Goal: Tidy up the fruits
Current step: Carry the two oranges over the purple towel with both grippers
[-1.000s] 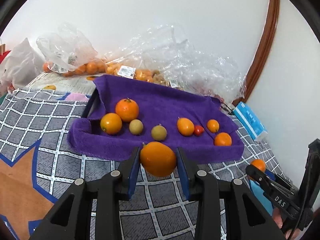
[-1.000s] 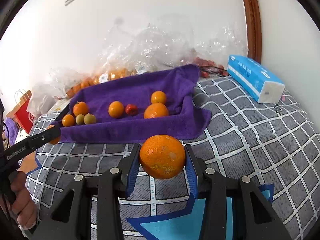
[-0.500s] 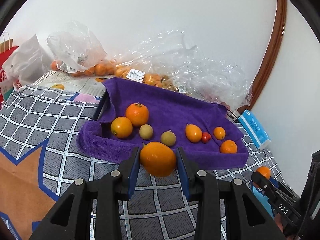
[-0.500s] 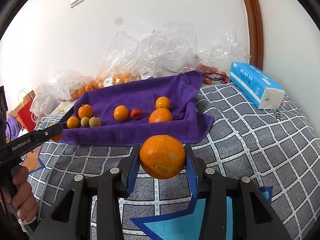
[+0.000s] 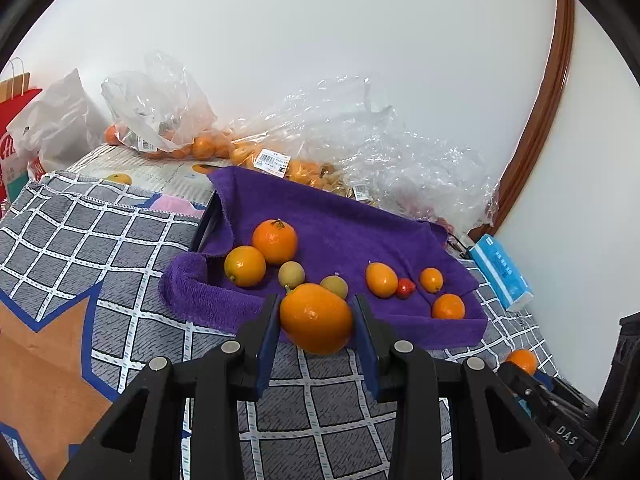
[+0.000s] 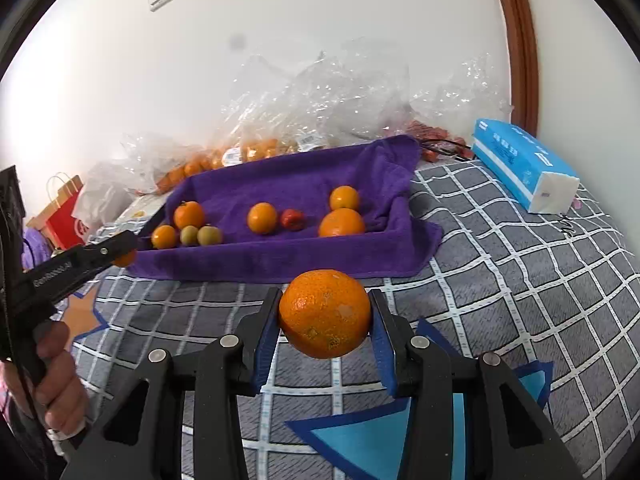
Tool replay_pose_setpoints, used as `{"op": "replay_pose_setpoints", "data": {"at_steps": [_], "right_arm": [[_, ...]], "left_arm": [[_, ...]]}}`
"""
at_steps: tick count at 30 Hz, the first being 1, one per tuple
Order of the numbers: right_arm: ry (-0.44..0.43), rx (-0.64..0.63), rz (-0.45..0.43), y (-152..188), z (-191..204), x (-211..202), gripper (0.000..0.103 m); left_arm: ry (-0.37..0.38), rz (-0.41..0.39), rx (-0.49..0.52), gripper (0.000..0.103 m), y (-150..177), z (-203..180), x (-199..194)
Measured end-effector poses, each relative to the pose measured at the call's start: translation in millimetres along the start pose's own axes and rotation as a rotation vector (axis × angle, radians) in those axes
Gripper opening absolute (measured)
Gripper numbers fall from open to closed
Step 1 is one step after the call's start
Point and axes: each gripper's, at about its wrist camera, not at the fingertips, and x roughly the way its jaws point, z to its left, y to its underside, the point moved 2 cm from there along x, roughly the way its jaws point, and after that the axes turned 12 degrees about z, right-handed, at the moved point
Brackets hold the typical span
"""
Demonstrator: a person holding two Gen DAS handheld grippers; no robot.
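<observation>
Between the blue pads of the left claw (image 5: 316, 320) a smooth orange (image 5: 316, 318) is held, and a dimpled mandarin (image 6: 325, 313) is clamped in the right claw (image 6: 325, 320); both grips are unchanged from a second ago. Since then the purple towel (image 5: 340, 236) is seen a little farther off and more tilted in the left view, while the fruit on it has not shifted. Eight fruits are counted on the towel: five orange ones, two greenish-yellow ones and one small red one. Both claws are held above the checked blanket (image 6: 500, 280), just short of the towel's near edge, angled downward. A hand (image 6: 56, 376) is wrapped around the left claw's handle.
</observation>
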Motion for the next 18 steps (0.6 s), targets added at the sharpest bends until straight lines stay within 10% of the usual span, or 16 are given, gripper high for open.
{"op": "replay_pose_setpoints", "data": {"at_steps": [18], "right_arm": [[0.053,-0.045,-0.08,-49.8,12.6,-37.9,0.042]], "left_arm": [[-0.033,-0.004,0.013,0.034,-20.1,-1.3,-25.9]]}}
